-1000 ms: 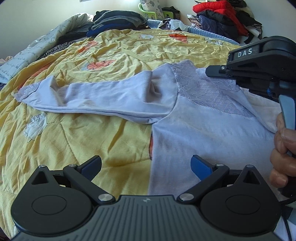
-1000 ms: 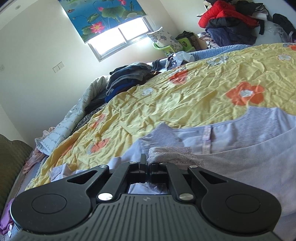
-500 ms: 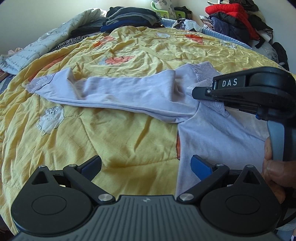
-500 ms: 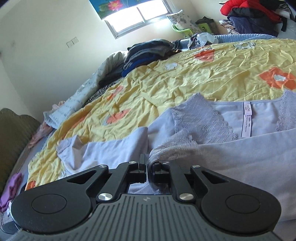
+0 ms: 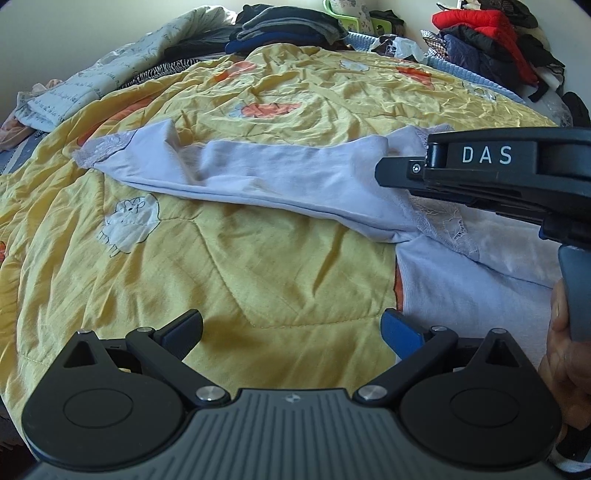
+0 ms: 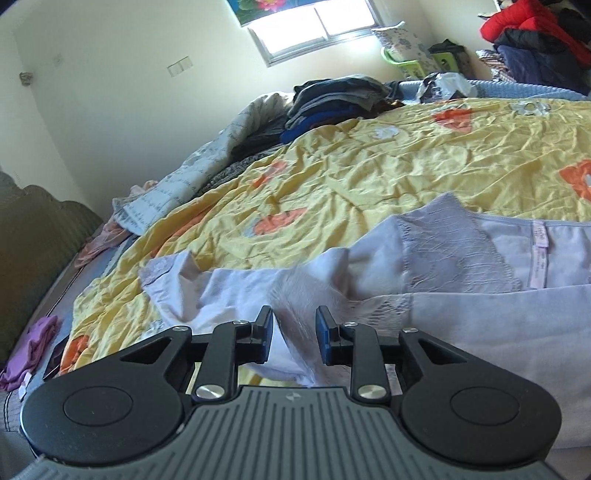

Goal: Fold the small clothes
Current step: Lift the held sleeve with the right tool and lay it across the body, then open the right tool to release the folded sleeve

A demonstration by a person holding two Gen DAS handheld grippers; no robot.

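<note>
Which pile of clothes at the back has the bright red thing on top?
The pile in the far right corner: a bright red jacket lies on top of dark clothes. The stack in the middle is only dark grey and blue.

A bed is covered by a crumpled yellow quilt [image 5: 280, 280] printed with orange flowers and white sheep. A pale lilac long-sleeved top with lace trim [image 5: 266, 173] is spread on the quilt, one sleeve stretched out flat toward the left. At the far edge, a stack of dark folded clothes [image 5: 291, 27] is seen beside a grey-white printed blanket [image 5: 122, 70]. A pile of red and dark garments [image 5: 491, 40] is heaped at the far right corner.
</note>
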